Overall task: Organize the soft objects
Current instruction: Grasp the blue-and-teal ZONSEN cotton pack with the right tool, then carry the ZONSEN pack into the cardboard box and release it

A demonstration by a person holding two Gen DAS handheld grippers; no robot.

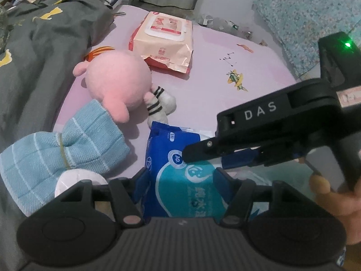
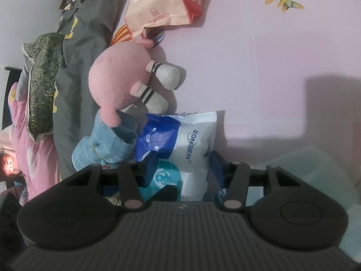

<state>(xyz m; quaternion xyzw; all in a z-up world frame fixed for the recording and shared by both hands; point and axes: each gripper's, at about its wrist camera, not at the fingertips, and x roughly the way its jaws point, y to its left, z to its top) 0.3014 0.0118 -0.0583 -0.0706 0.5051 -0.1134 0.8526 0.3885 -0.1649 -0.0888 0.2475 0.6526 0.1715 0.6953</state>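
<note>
A blue and white wipes pack (image 1: 162, 144) (image 2: 194, 135) lies on the pink sheet (image 1: 214, 49), its near end between the pads of my left gripper (image 1: 183, 180), which is shut on it. My right gripper (image 2: 182, 167) comes in from the right, its fingertips (image 1: 187, 155) over the same pack. Its pads flank the pack's white end without visibly pressing, so it stands open. Behind the pack sits a pink plush toy (image 1: 117, 76) (image 2: 112, 79) with striped white socks. A tied light-blue cloth (image 1: 67, 146) (image 2: 103, 144) lies left of the pack, touching the plush.
A peach wipes packet (image 1: 164, 40) (image 2: 158, 2) lies further back on the sheet. A grey quilt (image 1: 33, 56) is heaped along the left. A translucent bin (image 2: 315, 164) stands at the near right. A person's hand (image 1: 327, 194) holds the right gripper.
</note>
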